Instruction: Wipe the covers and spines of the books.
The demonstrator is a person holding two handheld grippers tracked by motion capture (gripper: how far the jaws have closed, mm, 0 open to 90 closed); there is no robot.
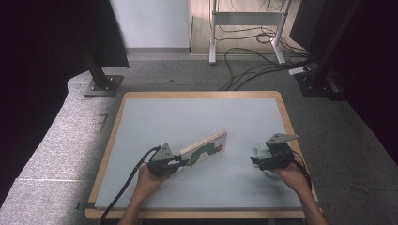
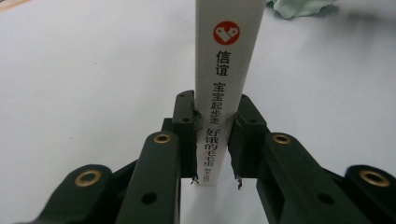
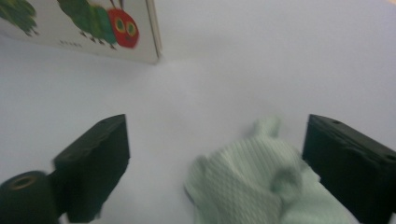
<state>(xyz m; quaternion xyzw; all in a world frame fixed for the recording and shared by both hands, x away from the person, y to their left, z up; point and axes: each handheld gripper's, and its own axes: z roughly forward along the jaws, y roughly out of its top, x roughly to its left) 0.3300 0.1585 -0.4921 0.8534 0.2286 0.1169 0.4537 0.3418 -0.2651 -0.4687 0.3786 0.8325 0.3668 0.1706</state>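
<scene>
Left gripper clamped on a picture book, pads pressing both faces near the lower end of the spine. In the left gripper view, book standing on edge, white spine toward the camera, with a red round logo and a column of black characters; fingers tight on either side. From the high view, book tilted up off the grey table mat, running from the gripper toward the far right, cover with a green caterpillar facing the person's side. Left hand wrapped round the gripper body near the front edge of the mat, cable trailing off toward the lower left.

Right gripper standing wide apart, nothing pinched. In the right gripper view, gripper with its black jaws spread to either edge of the picture and a pale green cloth crumpled on the mat between them, nearer the right-hand jaw; contact with that jaw not determinable. Cloth seen from the high view just beside the gripper, largely covered by it, near the right edge of the mat. Right hand behind the gripper, grey three-cornered plate on top. Picture somewhat blurred there.

Book cover visible at the upper left of the right gripper view, well apart from the cloth. Wooden table border framing the mat.
</scene>
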